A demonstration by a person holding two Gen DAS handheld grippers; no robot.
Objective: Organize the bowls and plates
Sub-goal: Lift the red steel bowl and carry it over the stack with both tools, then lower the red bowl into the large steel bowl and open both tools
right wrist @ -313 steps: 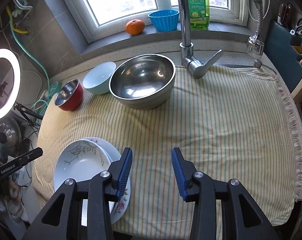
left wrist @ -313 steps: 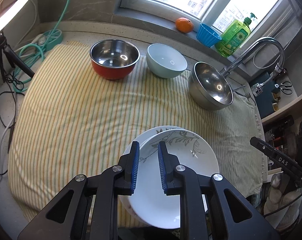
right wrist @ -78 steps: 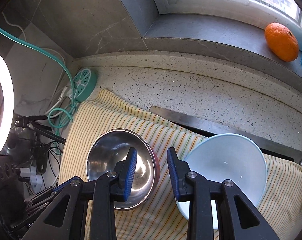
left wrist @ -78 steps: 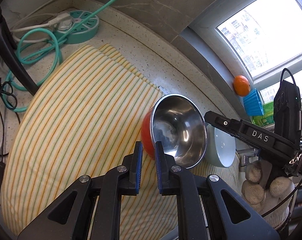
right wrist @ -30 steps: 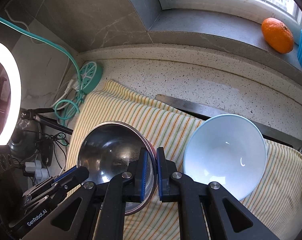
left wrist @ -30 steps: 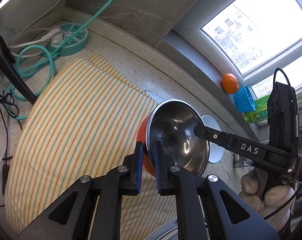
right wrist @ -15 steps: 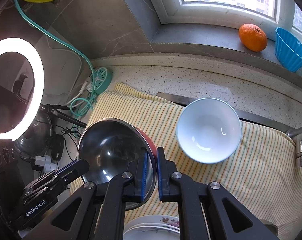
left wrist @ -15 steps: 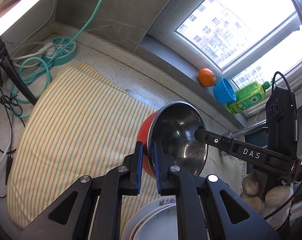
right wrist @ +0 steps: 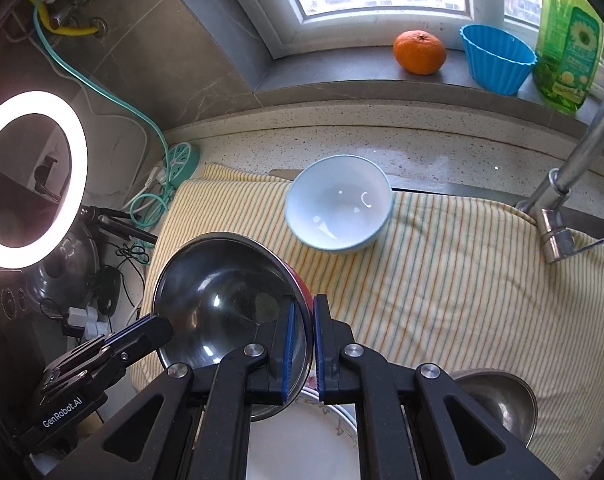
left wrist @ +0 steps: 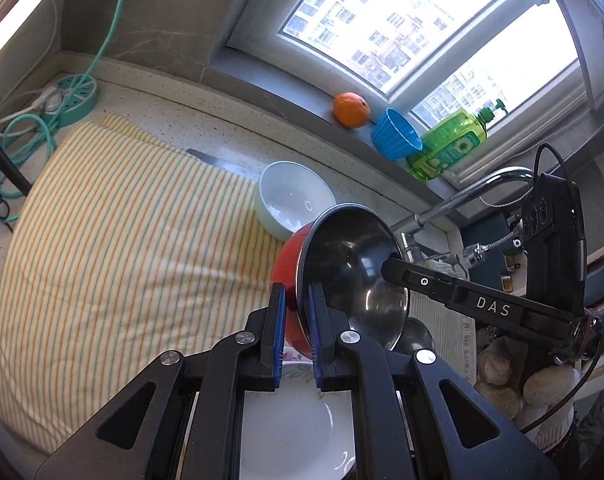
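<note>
Pinching opposite rims of the red bowl (left wrist: pixel 290 264), left tool (left wrist: pixel 295 332) and right tool (right wrist: pixel 302 350) hold it over the plates (left wrist: pixel 290 432)

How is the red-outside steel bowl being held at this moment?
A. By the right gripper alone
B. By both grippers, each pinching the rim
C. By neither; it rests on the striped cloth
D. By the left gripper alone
B. The left gripper and the right gripper are each shut on the rim of the red bowl, on opposite sides, and it hangs tilted above the white plates, clear of the striped cloth.
</note>
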